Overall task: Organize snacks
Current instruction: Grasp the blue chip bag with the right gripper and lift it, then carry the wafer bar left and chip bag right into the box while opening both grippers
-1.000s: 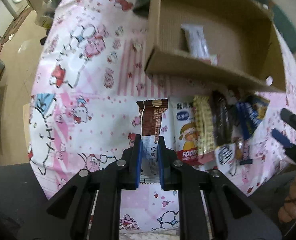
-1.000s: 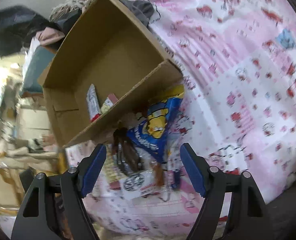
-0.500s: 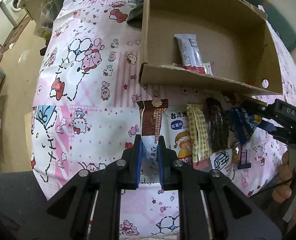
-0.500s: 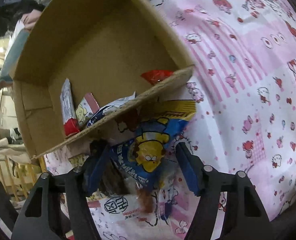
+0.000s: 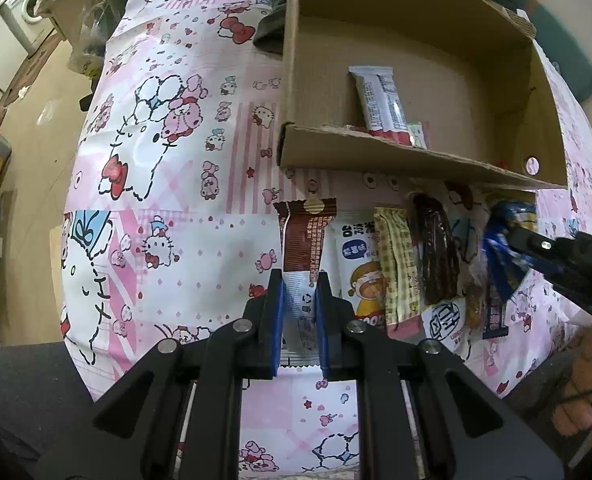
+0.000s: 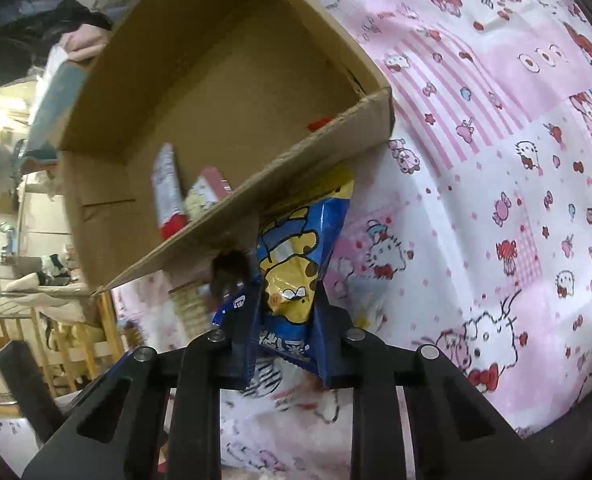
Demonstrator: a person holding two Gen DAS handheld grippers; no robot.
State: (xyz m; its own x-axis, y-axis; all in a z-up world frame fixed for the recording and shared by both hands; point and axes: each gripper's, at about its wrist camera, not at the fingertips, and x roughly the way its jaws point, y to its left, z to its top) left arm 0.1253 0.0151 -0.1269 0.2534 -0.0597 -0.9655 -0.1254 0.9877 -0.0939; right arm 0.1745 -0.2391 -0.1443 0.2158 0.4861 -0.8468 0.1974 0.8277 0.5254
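Note:
My left gripper (image 5: 299, 280) is shut on the white lower end of a brown snack packet (image 5: 306, 240) that lies on the pink cloth. My right gripper (image 6: 286, 292) is shut on a blue and yellow snack bag (image 6: 296, 264) just below the near wall of the cardboard box (image 6: 224, 80). That gripper also shows in the left wrist view (image 5: 536, 252) holding the blue bag (image 5: 500, 248). The box (image 5: 376, 156) holds a white and red bar (image 5: 380, 100) and a small packet (image 6: 204, 196).
A row of snacks lies in front of the box: a white packet with a cartoon child (image 5: 360, 268), a yellow checked bar (image 5: 396, 260), a dark brown bar (image 5: 436, 248). The pink cartoon cloth (image 5: 176, 200) covers the table. A dark cloth (image 5: 270, 28) lies behind the box's left corner.
My right gripper has moved in on the blue and yellow bag and closed on it. My left gripper has stayed shut on the brown packet.

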